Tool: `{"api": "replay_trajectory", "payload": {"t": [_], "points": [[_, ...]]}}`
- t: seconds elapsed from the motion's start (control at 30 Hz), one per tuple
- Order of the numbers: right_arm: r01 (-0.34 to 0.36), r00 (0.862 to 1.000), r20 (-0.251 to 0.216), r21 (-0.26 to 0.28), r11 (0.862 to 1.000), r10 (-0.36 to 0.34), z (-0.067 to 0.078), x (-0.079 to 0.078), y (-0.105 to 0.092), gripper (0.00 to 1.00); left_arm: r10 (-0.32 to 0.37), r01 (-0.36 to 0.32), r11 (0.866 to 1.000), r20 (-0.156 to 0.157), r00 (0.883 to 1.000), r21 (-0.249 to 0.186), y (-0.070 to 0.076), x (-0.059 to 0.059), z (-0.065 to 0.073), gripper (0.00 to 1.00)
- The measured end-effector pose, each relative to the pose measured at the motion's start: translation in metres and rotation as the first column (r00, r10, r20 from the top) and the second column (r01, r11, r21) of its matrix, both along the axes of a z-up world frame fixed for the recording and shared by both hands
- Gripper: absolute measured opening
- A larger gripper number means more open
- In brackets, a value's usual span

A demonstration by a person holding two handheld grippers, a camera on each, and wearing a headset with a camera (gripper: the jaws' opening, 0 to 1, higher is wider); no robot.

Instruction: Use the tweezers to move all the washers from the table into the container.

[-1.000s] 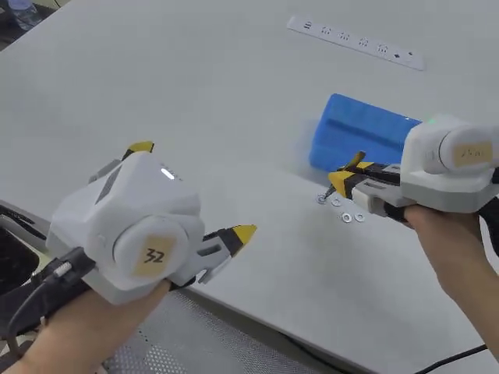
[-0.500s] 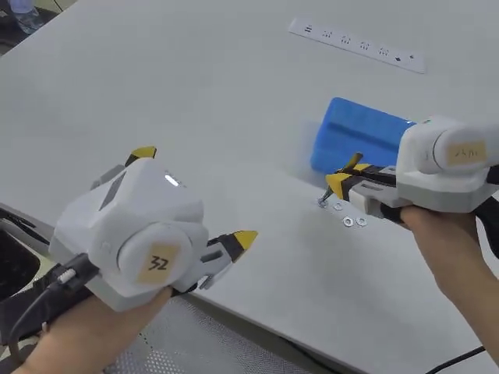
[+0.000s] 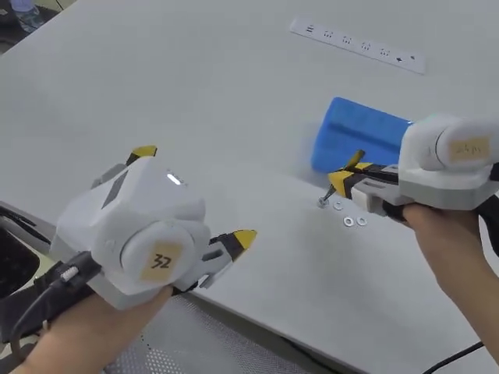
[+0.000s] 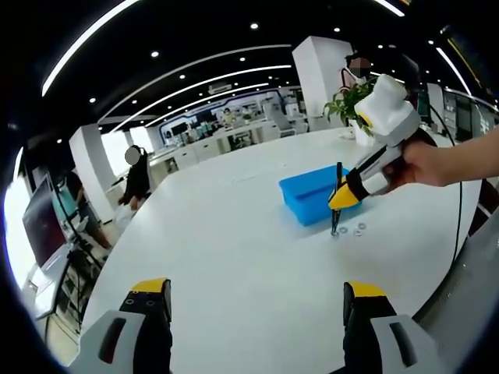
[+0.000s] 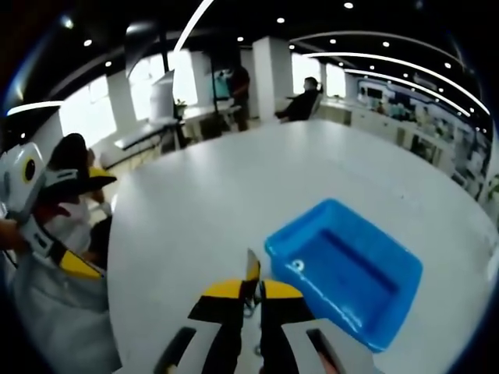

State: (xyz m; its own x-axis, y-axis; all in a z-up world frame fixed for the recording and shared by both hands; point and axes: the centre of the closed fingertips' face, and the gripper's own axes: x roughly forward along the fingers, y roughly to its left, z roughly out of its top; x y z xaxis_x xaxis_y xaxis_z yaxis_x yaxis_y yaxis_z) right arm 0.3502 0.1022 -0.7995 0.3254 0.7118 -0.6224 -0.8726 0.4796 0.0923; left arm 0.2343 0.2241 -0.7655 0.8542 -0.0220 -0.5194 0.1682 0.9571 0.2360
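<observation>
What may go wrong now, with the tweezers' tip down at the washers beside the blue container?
The washers lie flat on the smooth table, so the tweezers in the right tongs may slip and flick one away. The blue container stands close; a swing toward it might bump its wall.

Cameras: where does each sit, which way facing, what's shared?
Head view: on the head, looking forward and down at the table; left hand with left tongs, right hand with right tongs.
Left gripper view: on the left tongs, facing across the table at the container; open jaws at bottom.
Right gripper view: on the right tongs, looking along the tweezers to the container; jaws shut on them.
Shared: both gripper views see the container and the other tongs.
</observation>
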Motion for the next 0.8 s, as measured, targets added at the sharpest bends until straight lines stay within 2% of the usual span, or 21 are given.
{"api": "replay_trajectory", "payload": {"t": [0.1, 0.33, 0.53, 0.7, 0.8], "points": [[-0.003, 1.000, -0.004, 0.029, 1.000, 0.004, 0.011, -0.001, 0.003, 0.04, 0.004, -0.004, 1.000, 0.022, 1.000, -0.009, 0.000, 0.001, 0.004, 0.93], [-0.014, 0.999, 0.048, 0.069, 0.997, 0.011, 0.042, 0.007, 0.002, 0.04, -0.002, 0.002, 1.000, 0.011, 1.000, -0.011, -0.001, 0.000, 0.002, 0.94], [0.002, 0.997, 0.078, 0.077, 0.997, -0.008, 0.052, 0.019, -0.002, 0.04, -0.005, 0.005, 1.000, 0.009, 1.000, -0.015, -0.001, 0.000, 0.002, 0.94], [0.056, 0.992, 0.104, 0.112, 0.992, -0.068, 0.062, 0.036, -0.006, 0.04, -0.003, 0.003, 1.000, 0.009, 1.000, -0.018, -0.001, 0.000, 0.002, 0.94], [0.100, 0.988, 0.109, 0.123, 0.987, -0.113, 0.062, 0.047, -0.008, 0.04, -0.006, 0.006, 1.000, 0.009, 1.000, -0.018, -0.001, 0.000, 0.002, 0.94]]}}
